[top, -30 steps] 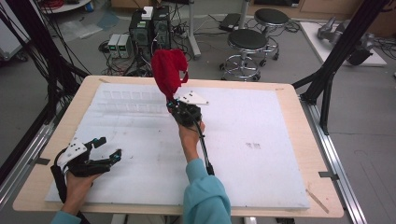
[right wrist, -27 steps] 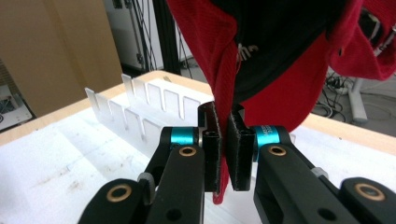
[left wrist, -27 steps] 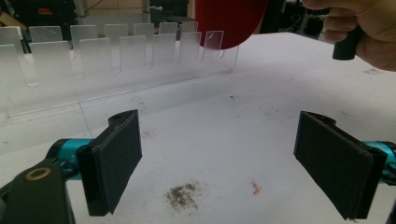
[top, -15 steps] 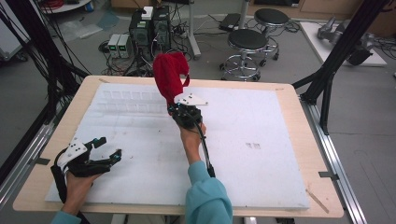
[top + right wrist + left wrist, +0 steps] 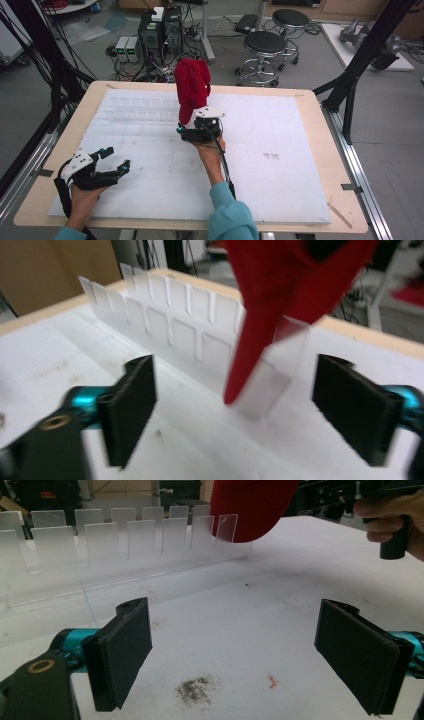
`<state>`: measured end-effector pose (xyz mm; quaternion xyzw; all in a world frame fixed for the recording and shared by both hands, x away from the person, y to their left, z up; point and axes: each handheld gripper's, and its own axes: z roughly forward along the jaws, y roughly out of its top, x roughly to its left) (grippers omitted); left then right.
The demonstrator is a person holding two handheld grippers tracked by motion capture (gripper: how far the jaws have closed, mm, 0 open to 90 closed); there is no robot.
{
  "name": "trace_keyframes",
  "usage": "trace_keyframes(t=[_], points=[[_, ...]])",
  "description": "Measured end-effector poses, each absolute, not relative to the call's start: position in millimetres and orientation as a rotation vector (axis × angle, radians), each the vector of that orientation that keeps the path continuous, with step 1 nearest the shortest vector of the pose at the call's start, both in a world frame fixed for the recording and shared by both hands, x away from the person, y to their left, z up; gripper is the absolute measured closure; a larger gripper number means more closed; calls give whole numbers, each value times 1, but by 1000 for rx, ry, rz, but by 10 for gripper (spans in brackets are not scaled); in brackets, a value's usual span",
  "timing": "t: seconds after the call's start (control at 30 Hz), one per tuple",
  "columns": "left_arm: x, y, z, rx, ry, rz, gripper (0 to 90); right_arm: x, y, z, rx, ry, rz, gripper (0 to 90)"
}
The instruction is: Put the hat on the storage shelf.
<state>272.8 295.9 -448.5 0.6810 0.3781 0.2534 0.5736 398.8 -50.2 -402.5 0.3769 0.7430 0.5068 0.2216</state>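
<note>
A red cloth hangs over the right end of a clear slotted plastic rack at the back of the white table mat. My right gripper is open just in front of the cloth. In the right gripper view the red cloth hangs down over the rack's end tab, beyond the wide-apart jaws of the right gripper. My left gripper is open near the front left, with only bare mat between its jaws. The red cloth shows behind the rack.
The person's other hand holds the right gripper's handle at the upper right of the left gripper view. Dirt smudges mark the mat. Black frame posts stand at the table's sides, with stools and equipment beyond the far edge.
The right gripper has drawn back slightly toward the person. The red cloth now hangs a little lower and further right. The left gripper has stayed put.
</note>
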Motion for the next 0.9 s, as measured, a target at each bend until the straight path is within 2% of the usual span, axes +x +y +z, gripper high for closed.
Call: trace_keyframes(t=[0.2,0.47,0.7,0.9], points=[[273,296,-448,1593,887,596,155,383,-67,-386,991,2048,1427,109],[271,297,-448,1579,878,612,155,322,-122,-373,826,1961,1479,98],[269,298,-449,1561,855,652,154,270,-196,-391,871,1885,1475,98],[266,296,-450,1544,820,696,154,247,-247,-415,920,1790,1504,98]])
